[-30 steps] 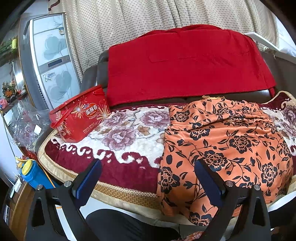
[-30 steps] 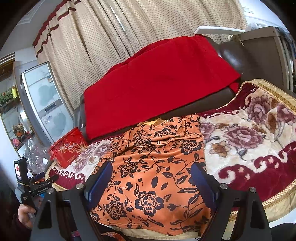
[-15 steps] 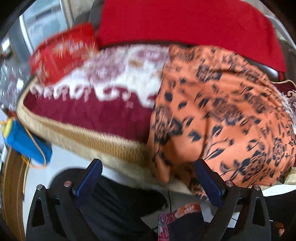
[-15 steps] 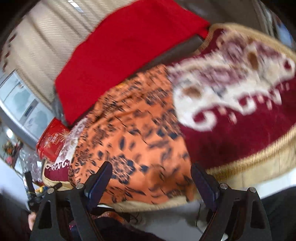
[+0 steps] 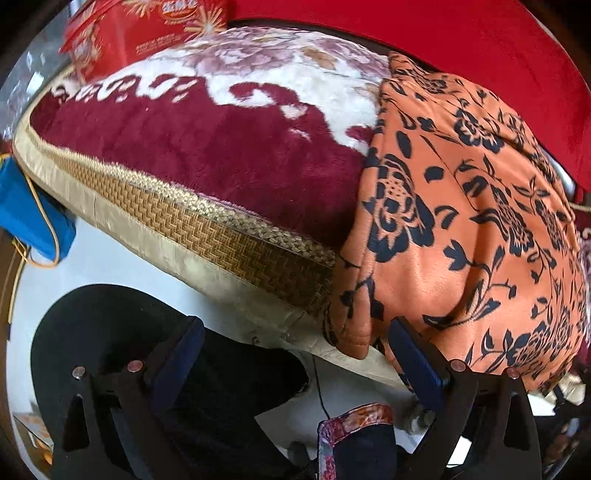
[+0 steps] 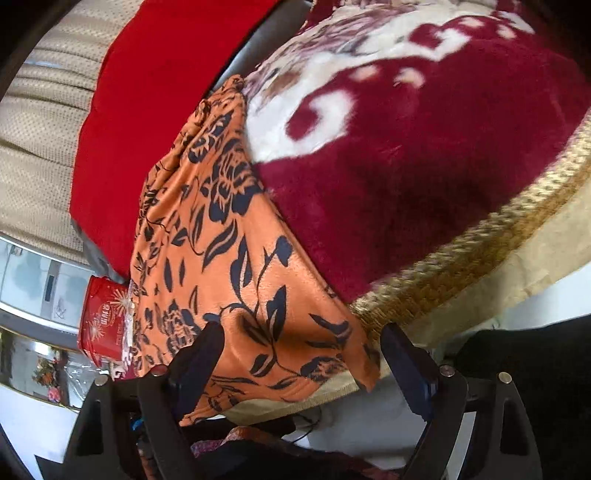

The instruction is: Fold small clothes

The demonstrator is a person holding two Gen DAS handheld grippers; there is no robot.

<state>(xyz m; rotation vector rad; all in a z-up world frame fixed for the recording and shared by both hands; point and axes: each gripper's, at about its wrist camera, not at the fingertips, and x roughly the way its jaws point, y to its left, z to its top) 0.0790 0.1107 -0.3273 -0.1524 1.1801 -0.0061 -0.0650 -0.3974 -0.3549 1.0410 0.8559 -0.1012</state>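
An orange garment with black flowers (image 5: 480, 221) lies spread on a maroon and white floral blanket (image 5: 207, 147), its near hem hanging over the sofa's front edge. My left gripper (image 5: 295, 354) is open and empty, just below the garment's near left corner (image 5: 352, 339). In the right wrist view the same garment (image 6: 229, 251) drapes over the edge. My right gripper (image 6: 299, 362) is open, with the garment's near right corner (image 6: 347, 365) between its fingers, not clamped.
A red gift box (image 5: 140, 33) stands at the sofa's left end, also in the right wrist view (image 6: 105, 321). A red cloth (image 5: 461, 48) covers the backrest. A blue container (image 5: 29, 214) stands on the floor at left. Dark trousers (image 5: 147, 350) lie below the grippers.
Both grippers have dropped and moved in close to the sofa's front edge, each toward a near corner of the orange garment. Both stay open.
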